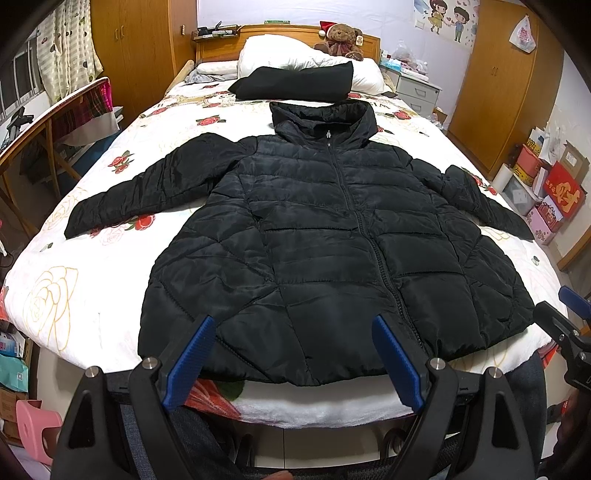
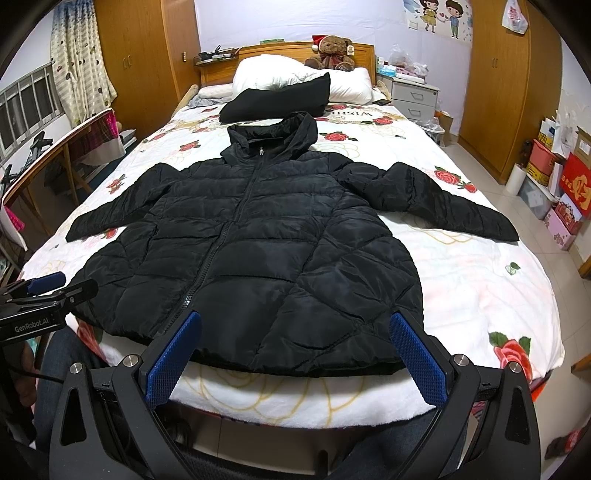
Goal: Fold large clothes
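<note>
A black hooded puffer jacket (image 1: 332,236) lies flat and face up on a bed (image 1: 92,266) covered in a white spread printed with red roses, its front zipped, hood (image 1: 325,118) pointing toward the far headboard (image 1: 295,33) and both sleeves stretched out to left and right. The hem sits at the near edge of the mattress, just in front of two handheld grippers. The left gripper (image 1: 293,354) hovers over the near hem with its blue-padded fingers (image 1: 192,354) spread wide apart, holding nothing; in the right wrist view it appears at the left edge (image 2: 48,284), beside the jacket's left hem corner. The right gripper (image 2: 295,350) is likewise spread wide over the near hem, right of the zipper, its pads (image 2: 417,354) clear of the fabric and gripping nothing. Beyond the hood, a folded black garment (image 1: 295,83) rests against white pillows (image 1: 288,51), and a brown teddy bear (image 1: 343,38) sits at the headboard. Wooden wardrobes (image 1: 140,48) stand on the far left and far right of the room, a grey bedside cabinet (image 1: 417,88) is at the far right of the bed, and stacked boxes (image 1: 554,192) line the right wall. The person's denim-clad legs (image 2: 66,354) show below the near bed edge.
</note>
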